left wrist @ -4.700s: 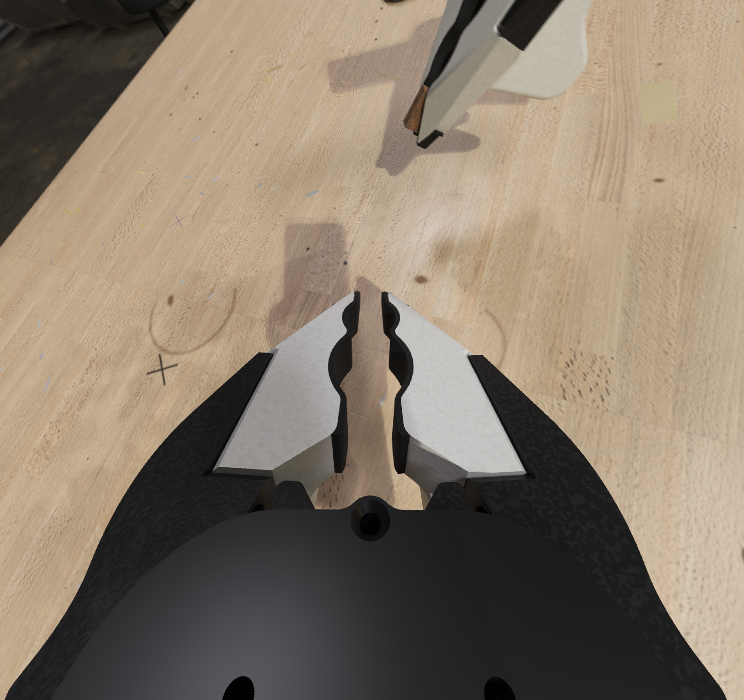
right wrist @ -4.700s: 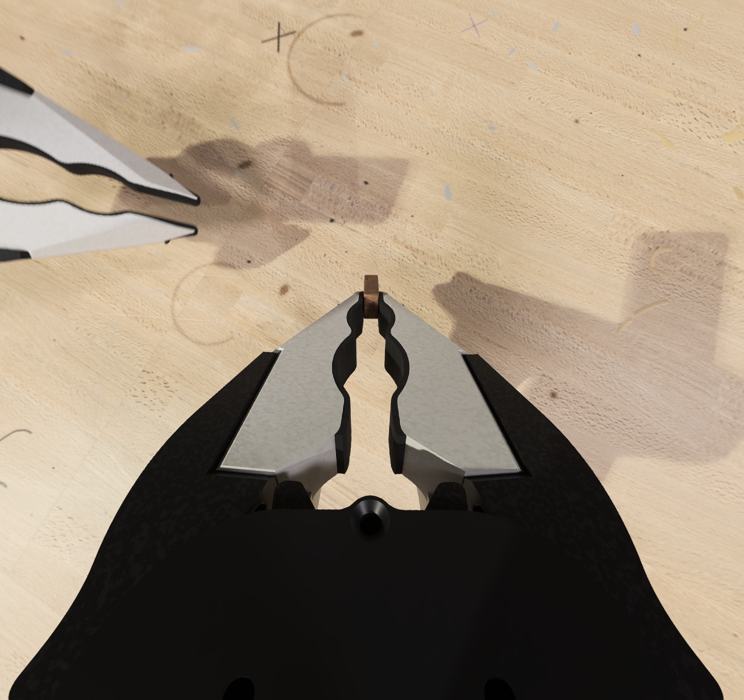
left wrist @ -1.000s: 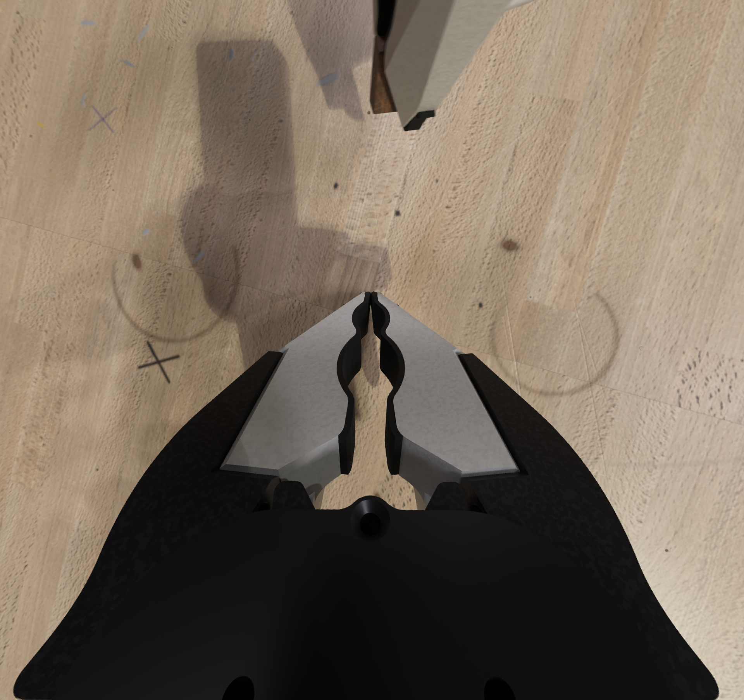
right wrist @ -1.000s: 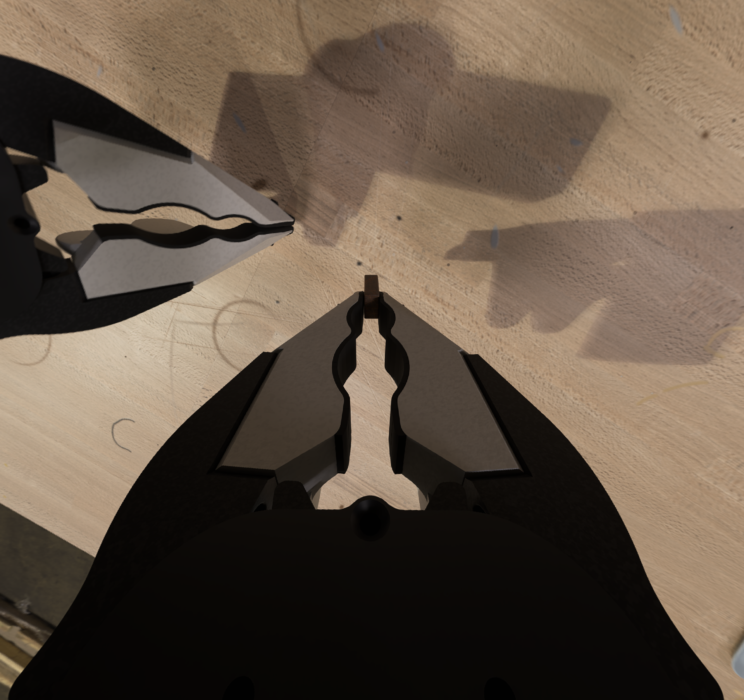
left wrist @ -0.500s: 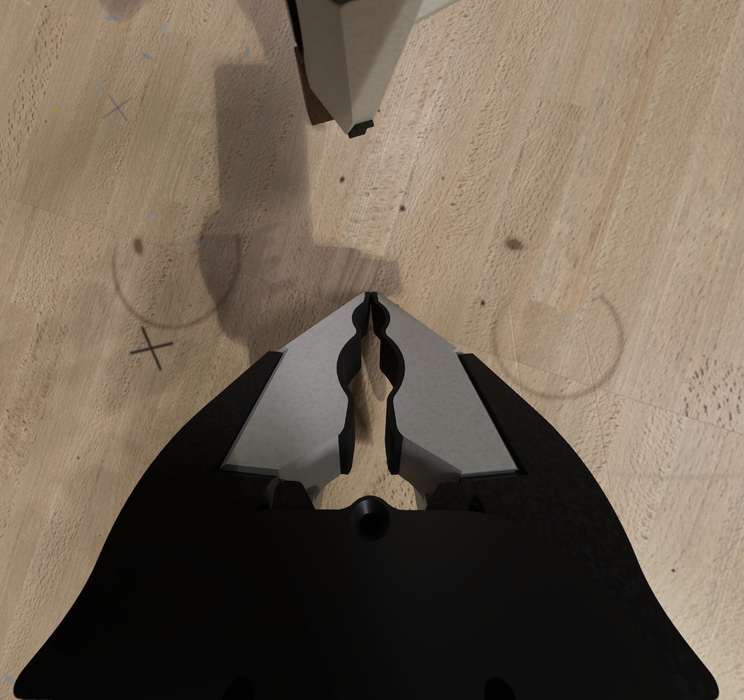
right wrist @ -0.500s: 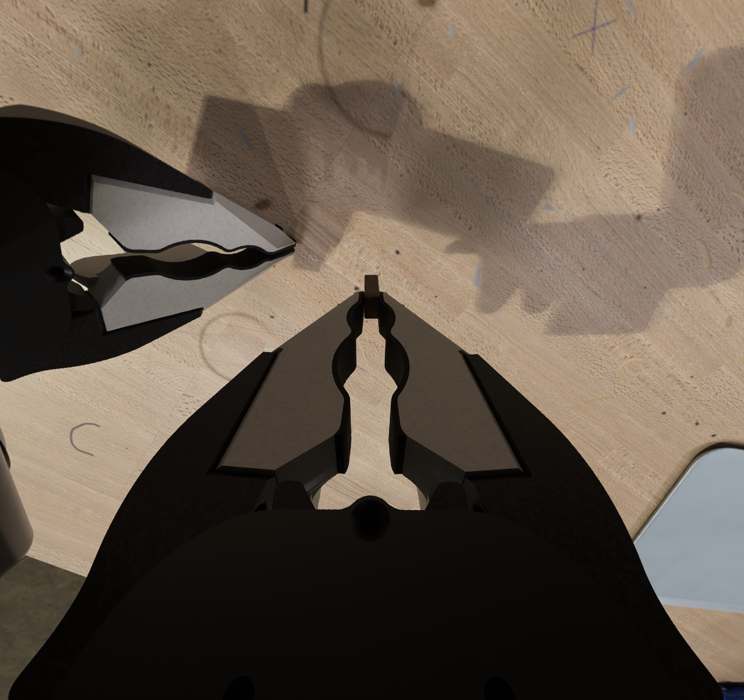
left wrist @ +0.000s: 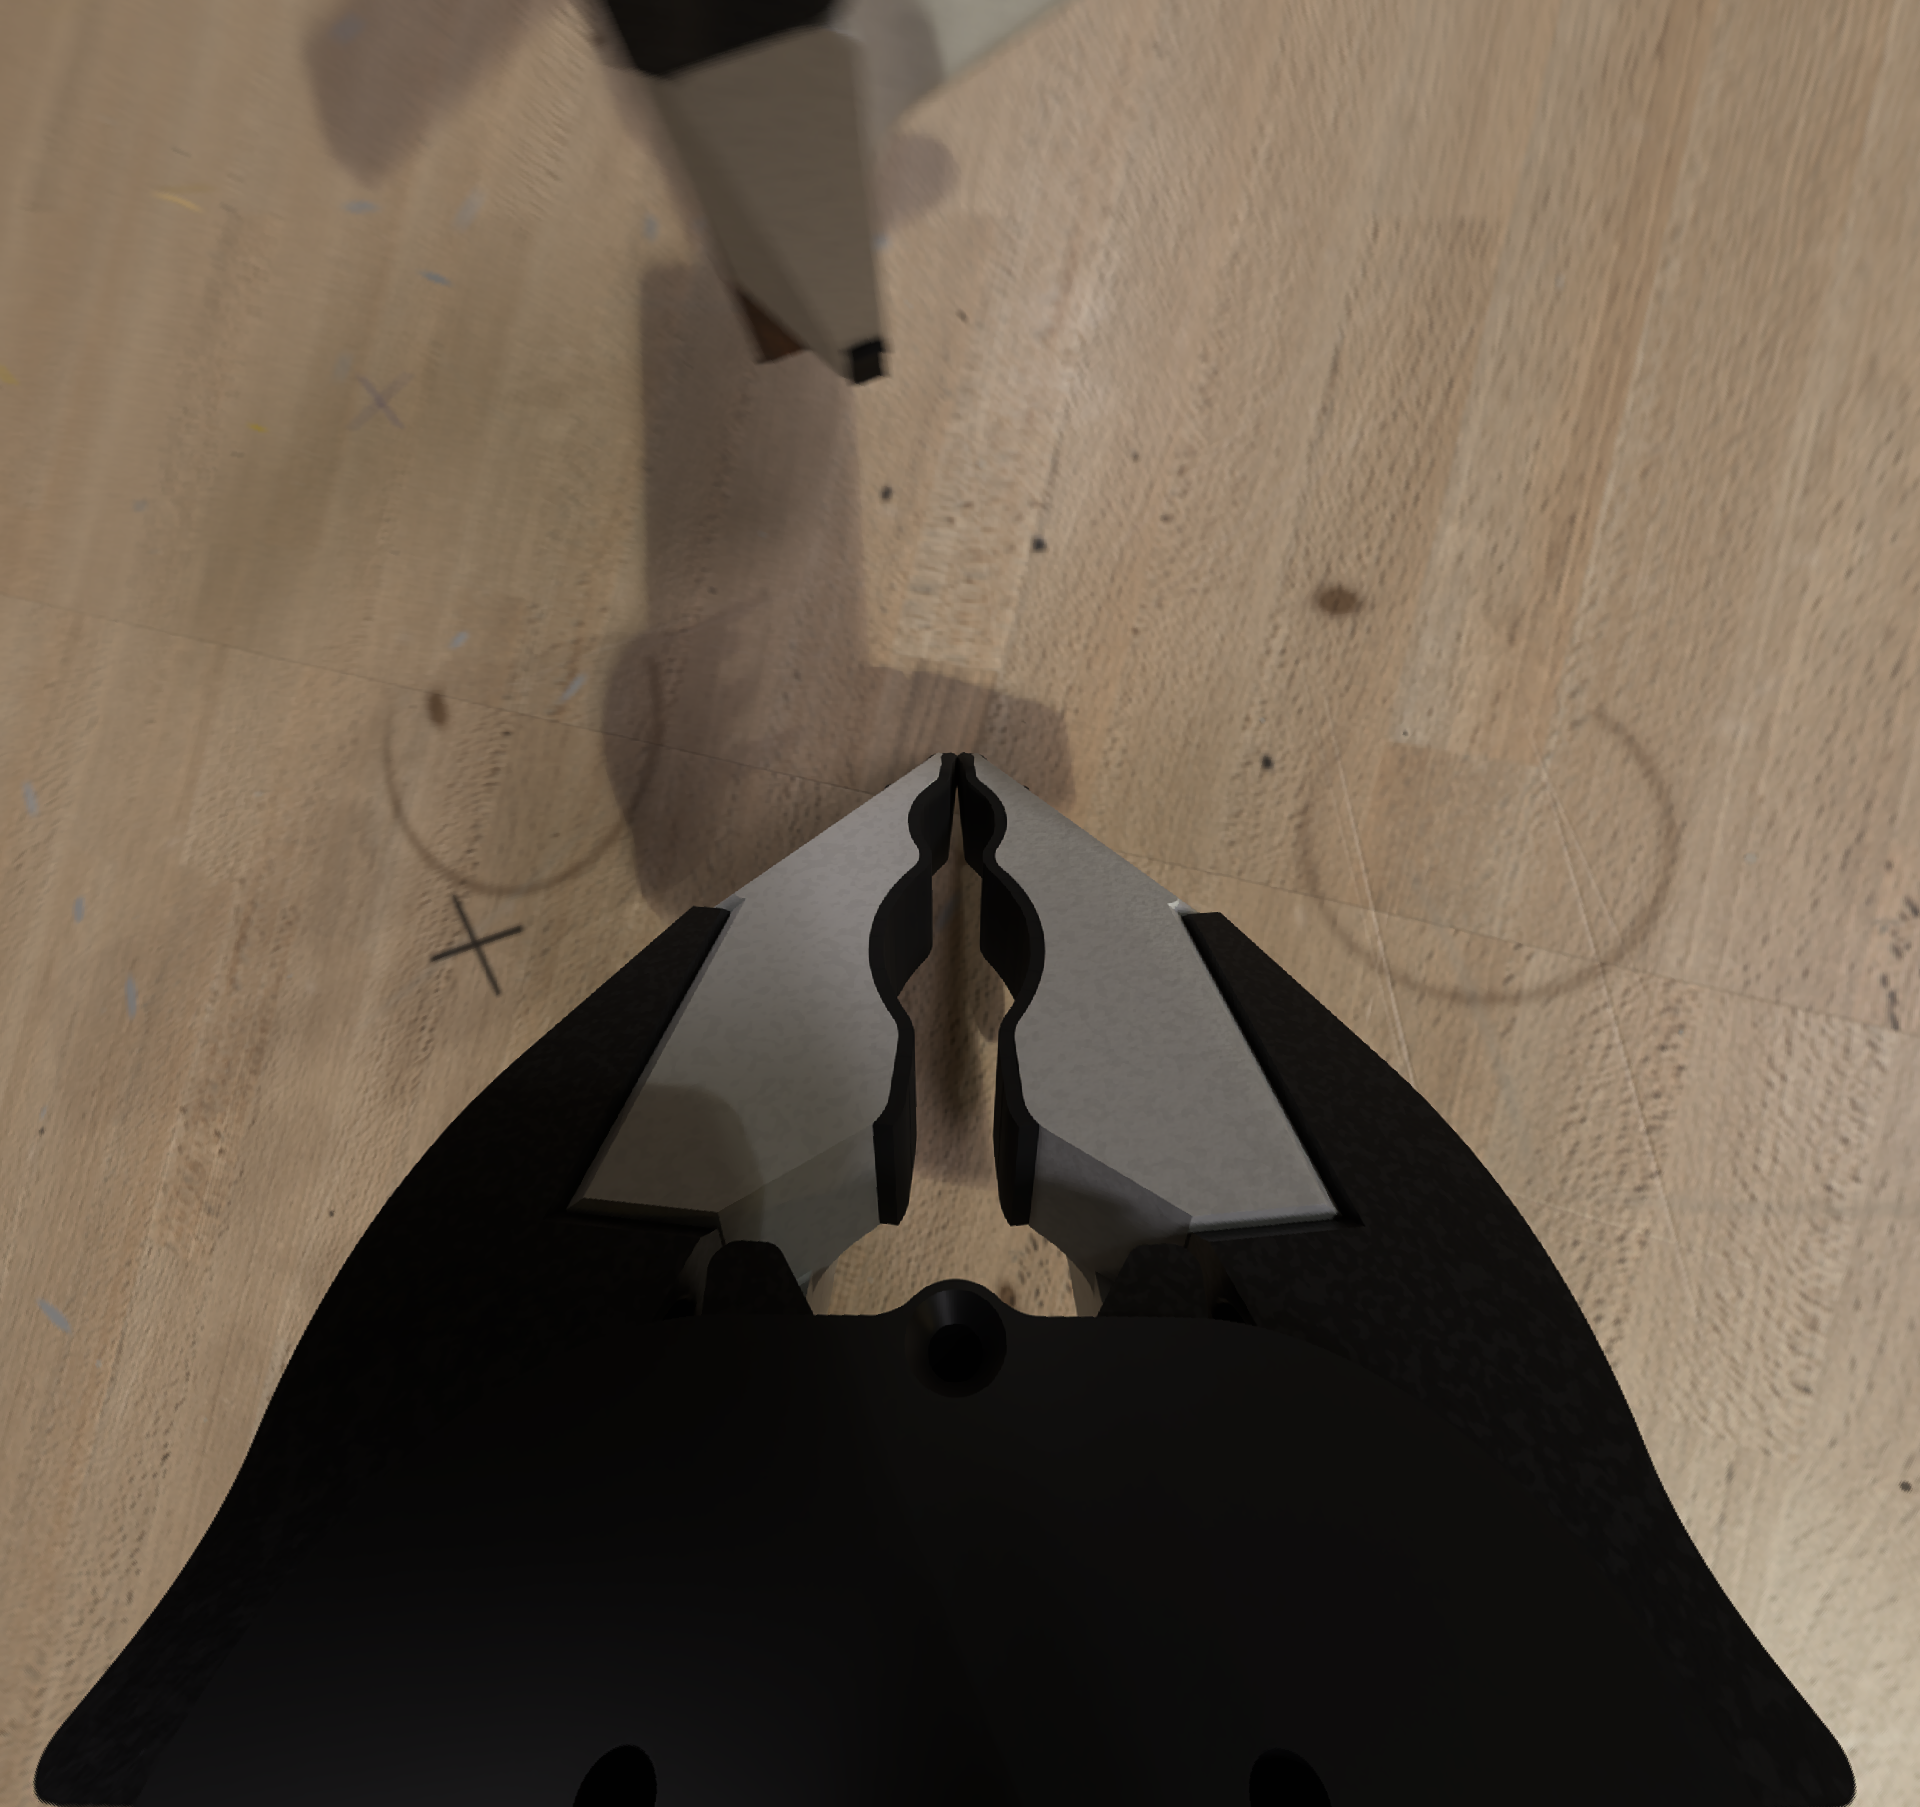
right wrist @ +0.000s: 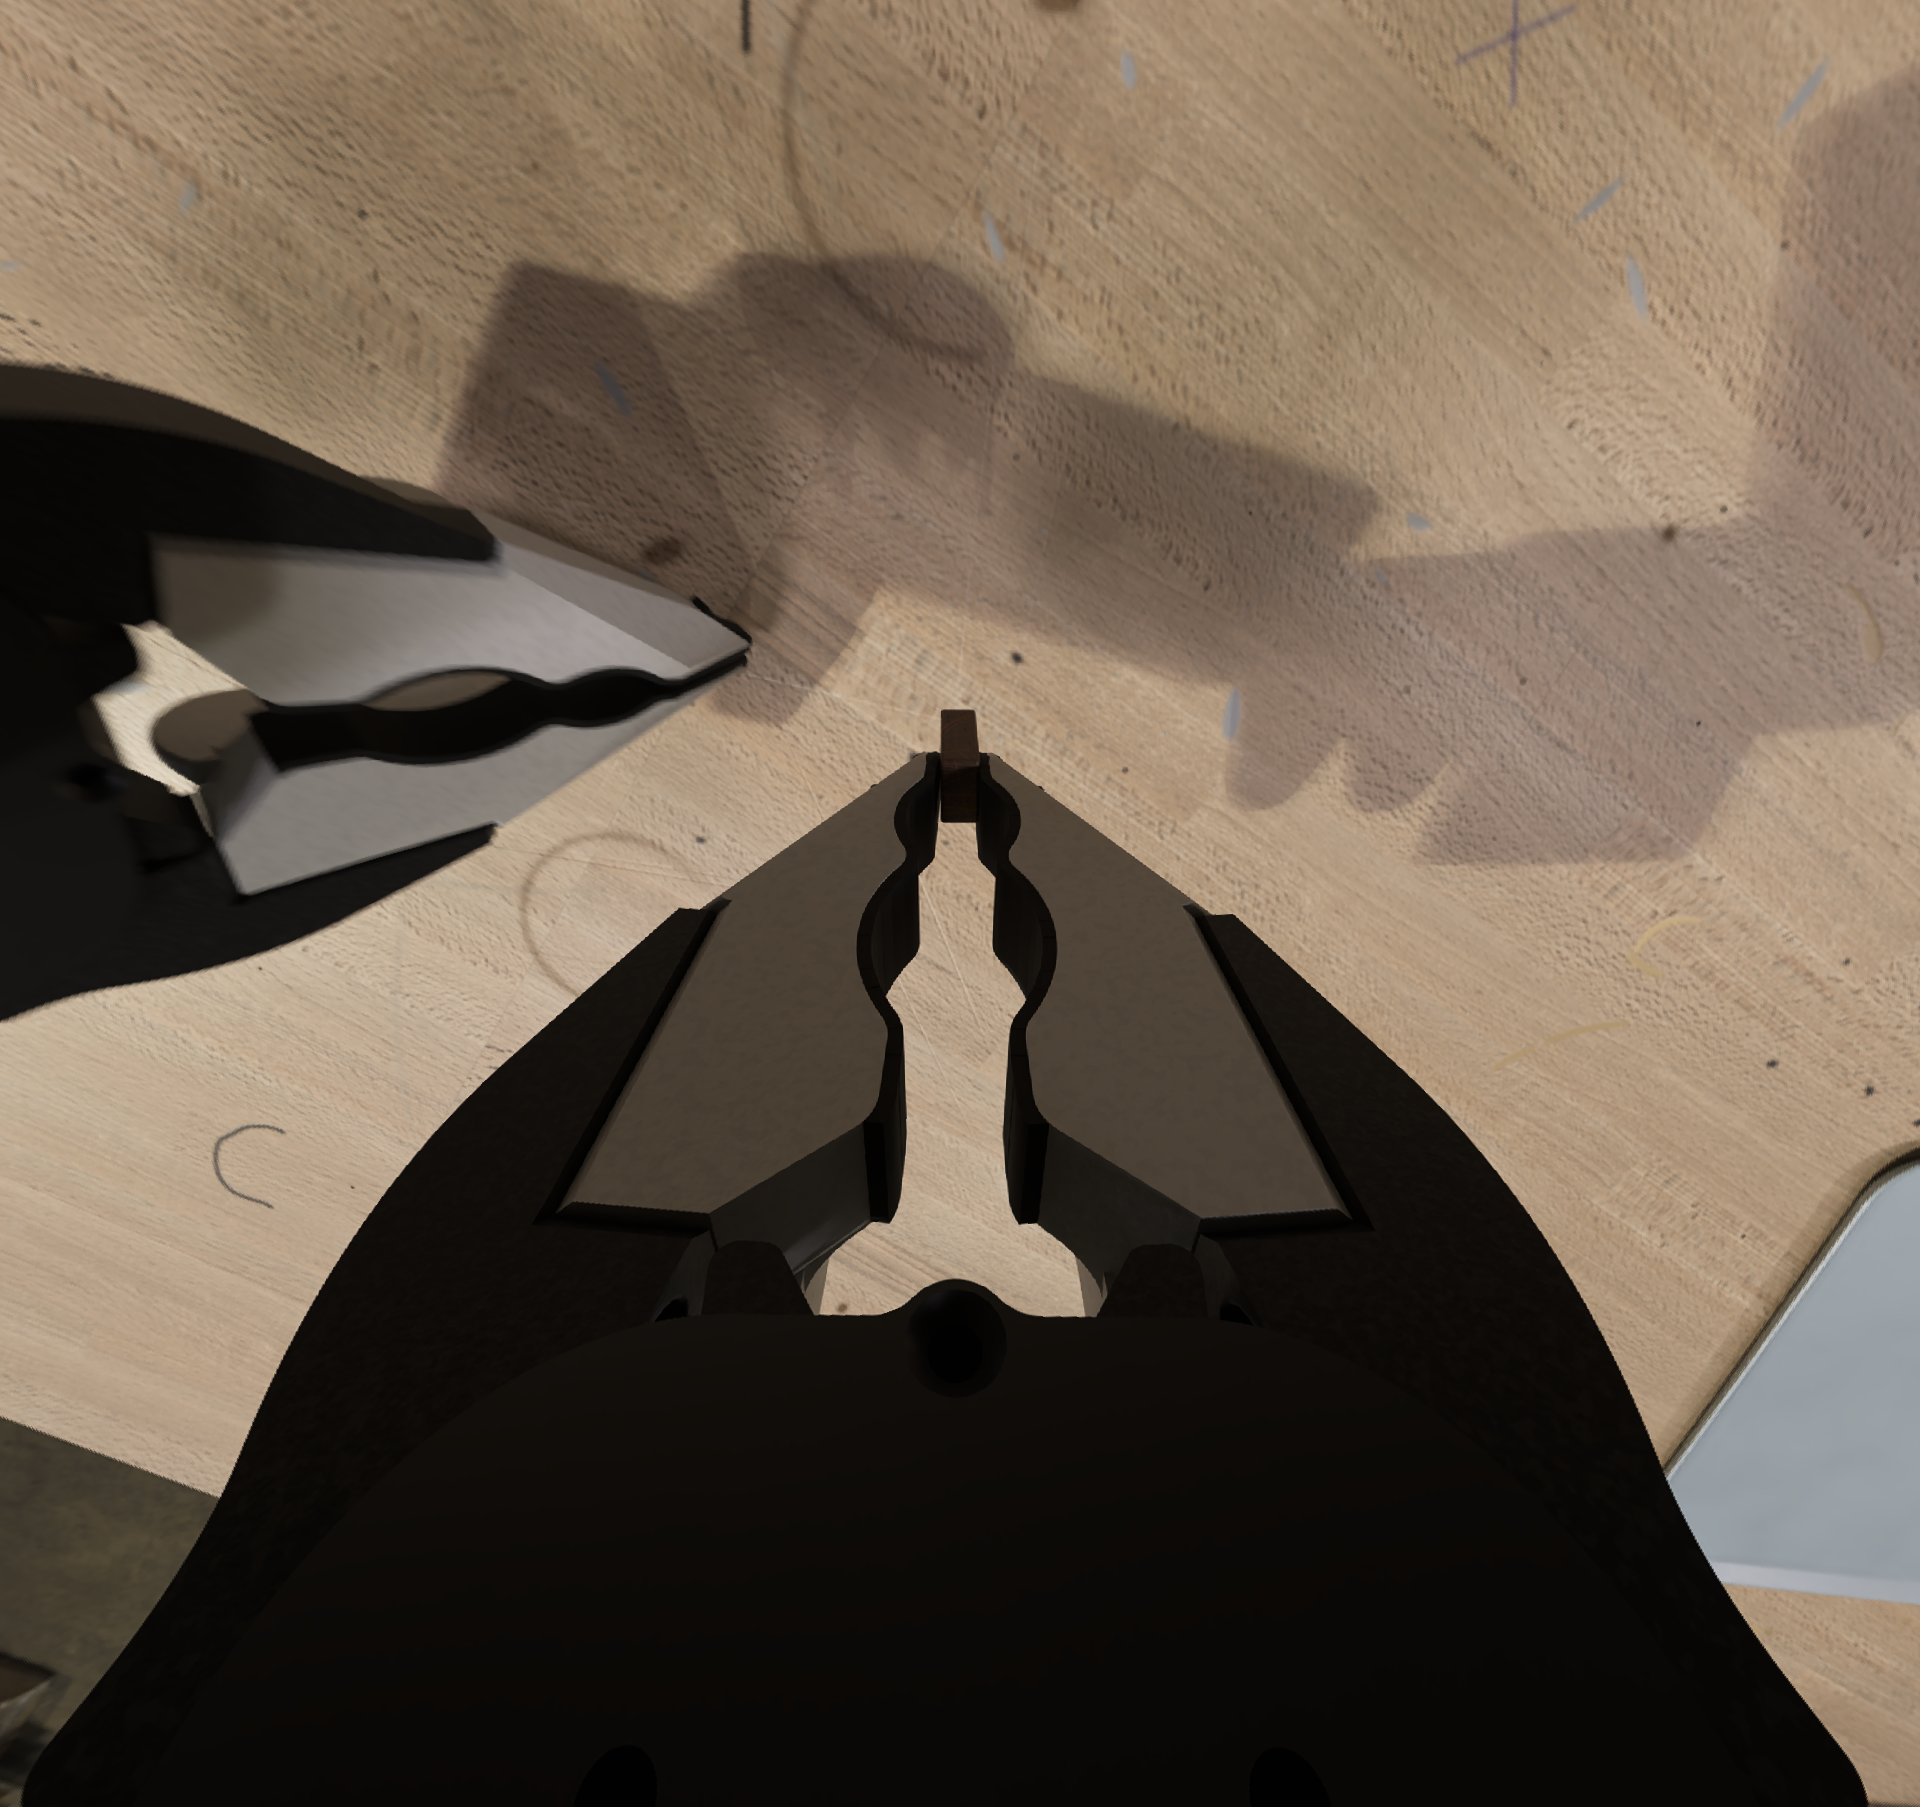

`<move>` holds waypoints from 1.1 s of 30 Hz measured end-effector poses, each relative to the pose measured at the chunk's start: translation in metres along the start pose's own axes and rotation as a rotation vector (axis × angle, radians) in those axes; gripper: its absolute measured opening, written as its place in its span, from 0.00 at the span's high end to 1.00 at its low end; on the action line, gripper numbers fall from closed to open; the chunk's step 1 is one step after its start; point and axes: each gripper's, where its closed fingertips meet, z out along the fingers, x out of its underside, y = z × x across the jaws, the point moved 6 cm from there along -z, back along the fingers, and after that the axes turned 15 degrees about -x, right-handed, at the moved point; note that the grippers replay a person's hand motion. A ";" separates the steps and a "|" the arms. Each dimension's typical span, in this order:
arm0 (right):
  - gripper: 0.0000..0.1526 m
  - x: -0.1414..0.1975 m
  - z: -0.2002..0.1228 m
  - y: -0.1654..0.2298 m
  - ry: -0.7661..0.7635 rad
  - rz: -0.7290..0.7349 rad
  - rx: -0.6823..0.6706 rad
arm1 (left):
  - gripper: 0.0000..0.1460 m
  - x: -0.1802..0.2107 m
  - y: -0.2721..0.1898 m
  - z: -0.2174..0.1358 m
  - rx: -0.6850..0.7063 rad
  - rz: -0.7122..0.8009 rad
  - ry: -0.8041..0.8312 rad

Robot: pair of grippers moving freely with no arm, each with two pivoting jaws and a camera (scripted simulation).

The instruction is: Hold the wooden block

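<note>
I count two grippers, both mine, and one wooden block. There is also one pale grey sheet (right wrist: 1808, 1394), flat on the table well off to the right of my right fingers.

Below me is a light wooden tabletop (left wrist: 1455, 303), its grain scattered with pencilled circles, small crosses, dark knots and our soft shadows. At the lower left edge of the right wrist view a dim strip of floor (right wrist: 94, 1508) shows past the table's edge.

My left gripper (left wrist: 954, 762) hangs above the table with its tips pressed together and nothing between them (only the scalloped gaps further back let the wood show through). Ahead of those tips, slightly left, the right gripper points down at me, a sliver of brown at its end.

My right gripper (right wrist: 958, 770) is nearly closed, pinching the wooden block (right wrist: 959, 749) at the very tips; the small dark-brown block stands upright and pokes out just beyond them, clear of the table.
</note>
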 end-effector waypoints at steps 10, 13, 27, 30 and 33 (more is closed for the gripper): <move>0.96 0.033 -0.007 -0.011 0.010 0.047 0.027 | 1.00 -0.002 0.015 -0.018 -0.049 -0.084 -0.035; 0.96 0.041 -0.007 -0.013 0.034 0.046 0.034 | 1.00 -0.001 0.014 -0.014 -0.029 -0.127 -0.024; 0.96 0.068 -0.007 -0.015 0.090 -0.066 0.011 | 0.85 0.007 0.004 -0.021 0.058 -0.211 0.007; 0.96 0.066 -0.009 -0.012 0.120 -0.086 0.048 | 0.87 0.001 0.002 -0.029 0.081 -0.214 -0.069; 0.96 0.059 -0.008 -0.007 0.133 -0.091 0.082 | 1.00 -0.010 -0.007 -0.033 0.118 -0.168 -0.156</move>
